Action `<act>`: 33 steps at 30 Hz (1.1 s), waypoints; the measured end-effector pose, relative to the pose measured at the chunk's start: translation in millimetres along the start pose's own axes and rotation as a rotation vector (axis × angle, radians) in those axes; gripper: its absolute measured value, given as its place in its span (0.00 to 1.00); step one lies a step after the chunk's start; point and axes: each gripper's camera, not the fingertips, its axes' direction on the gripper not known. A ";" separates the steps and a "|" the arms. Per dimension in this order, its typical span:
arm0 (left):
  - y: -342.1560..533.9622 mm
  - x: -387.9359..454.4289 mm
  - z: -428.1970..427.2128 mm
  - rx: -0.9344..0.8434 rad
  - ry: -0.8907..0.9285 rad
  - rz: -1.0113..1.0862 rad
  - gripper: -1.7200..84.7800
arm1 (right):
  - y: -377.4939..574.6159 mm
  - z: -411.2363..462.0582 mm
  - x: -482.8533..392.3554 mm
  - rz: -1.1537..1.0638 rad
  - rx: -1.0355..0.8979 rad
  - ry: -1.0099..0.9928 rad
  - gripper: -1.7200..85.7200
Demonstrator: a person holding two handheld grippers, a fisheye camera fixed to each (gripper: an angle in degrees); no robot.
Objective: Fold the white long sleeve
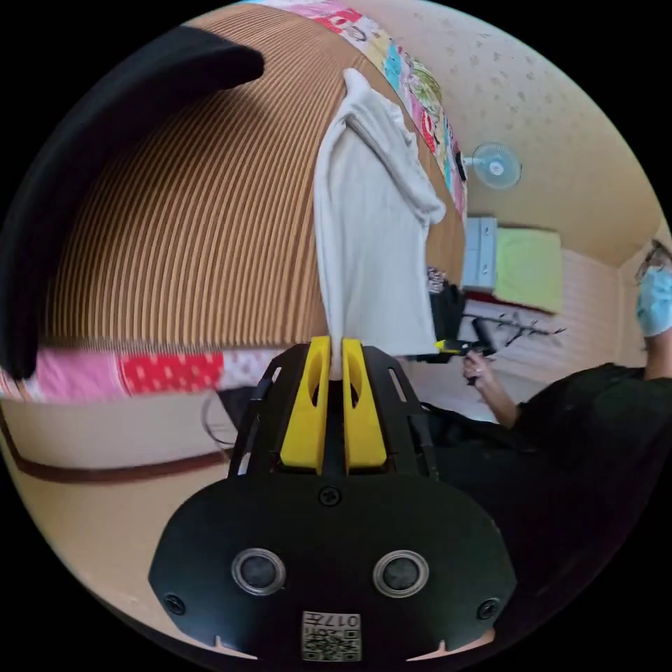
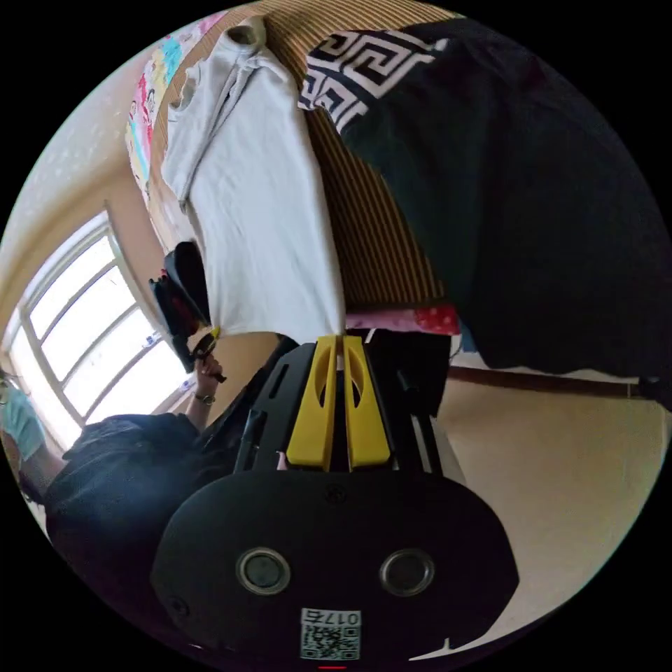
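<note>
Gripping white long sleeve (image 1: 371, 231) hem corners at mat (image 1: 189, 231) edge, left gripper (image 1: 334, 364) & right gripper (image 2: 337, 353) jaws pinched closed; risk: thin pinch slipping, fold skewing.

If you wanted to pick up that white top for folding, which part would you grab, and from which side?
By its bottom hem, one gripper per corner, coming from the mat's near edge. The white long sleeve lies lengthwise on the striped mat, collar far, hem nearest. The left gripper and right gripper each pinch a hem corner this way, so the cloth stays spread.
</note>
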 end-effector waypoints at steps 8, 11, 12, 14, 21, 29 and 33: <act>-48.3 15.4 -79.3 0.427 0.544 0.005 0.06 | -31.1 -86.4 -50.2 -0.174 0.277 -0.479 0.03; -136.1 16.6 -62.0 0.508 0.610 0.034 0.06 | -104.0 -102.4 -59.2 -0.197 0.339 -0.509 0.03; -155.3 16.0 -57.9 0.519 0.619 0.040 0.06 | -132.8 -105.6 -62.2 -0.193 0.369 -0.509 0.03; -229.6 14.0 -41.2 0.537 0.591 0.029 0.06 | -171.3 -107.1 -64.6 -0.166 0.410 -0.499 0.03; -351.9 18.8 2.8 0.506 0.227 0.028 0.08 | -270.2 -92.3 -59.2 -0.004 0.553 -0.341 0.05; -260.8 2.2 -21.6 0.552 -0.001 0.129 0.21 | -189.3 -48.1 -151.5 -0.142 0.787 0.268 0.09; -223.0 -31.3 7.0 0.377 -0.043 0.020 0.23 | -169.2 28.8 -191.1 -0.285 0.692 0.353 0.11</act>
